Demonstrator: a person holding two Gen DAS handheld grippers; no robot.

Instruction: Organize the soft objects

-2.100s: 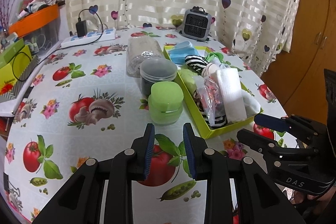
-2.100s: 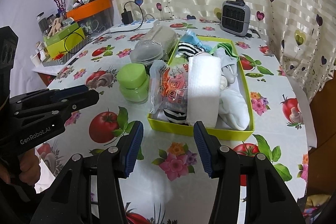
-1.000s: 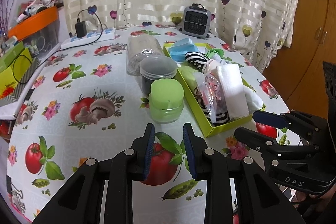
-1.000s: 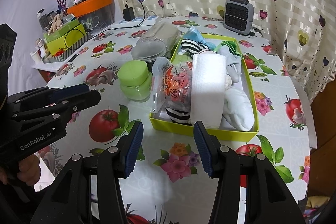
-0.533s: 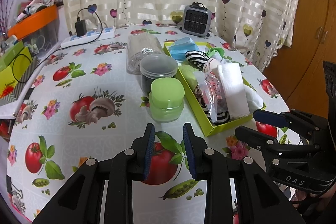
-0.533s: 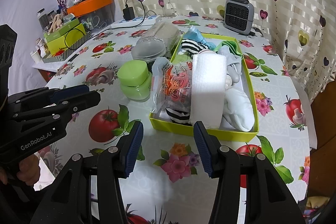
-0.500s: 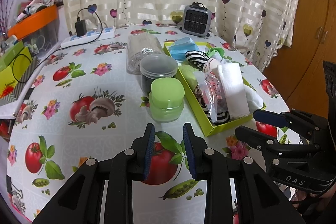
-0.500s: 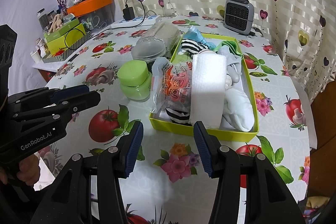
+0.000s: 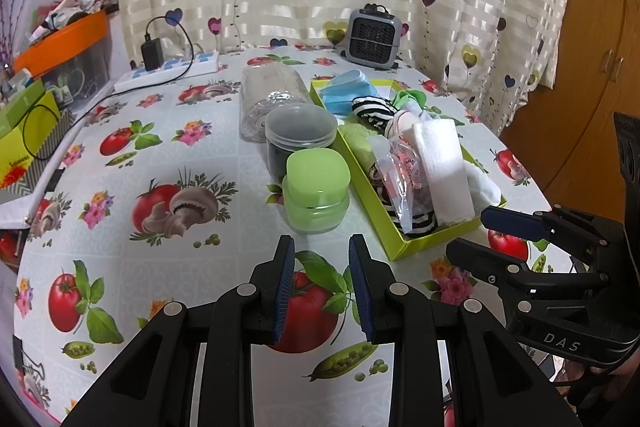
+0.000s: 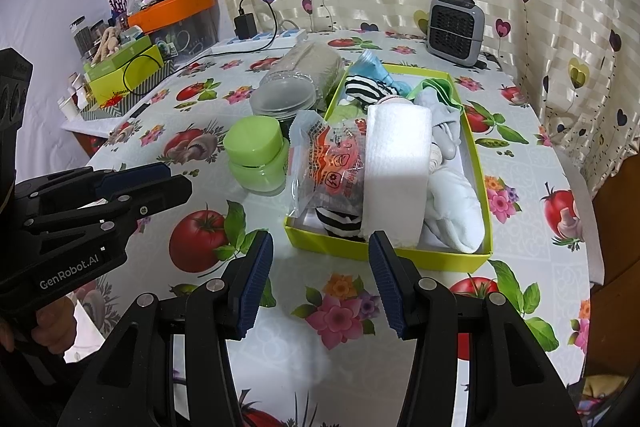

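A lime-yellow tray on the table holds soft things: a white folded towel, a clear snack bag, striped socks, a blue mask and white cloth. My right gripper is open and empty, held just in front of the tray's near wall; it also shows in the left wrist view. My left gripper is open and empty, in front of a green lidded jar.
Left of the tray stand a clear tub with a dark fill and a lying clear jar. A grey heater, a power strip with charger and boxes sit at the table's back and left. The table edge drops at right.
Both grippers have drifted back slightly from the tray and jar. Their jaws and the objects have not changed.
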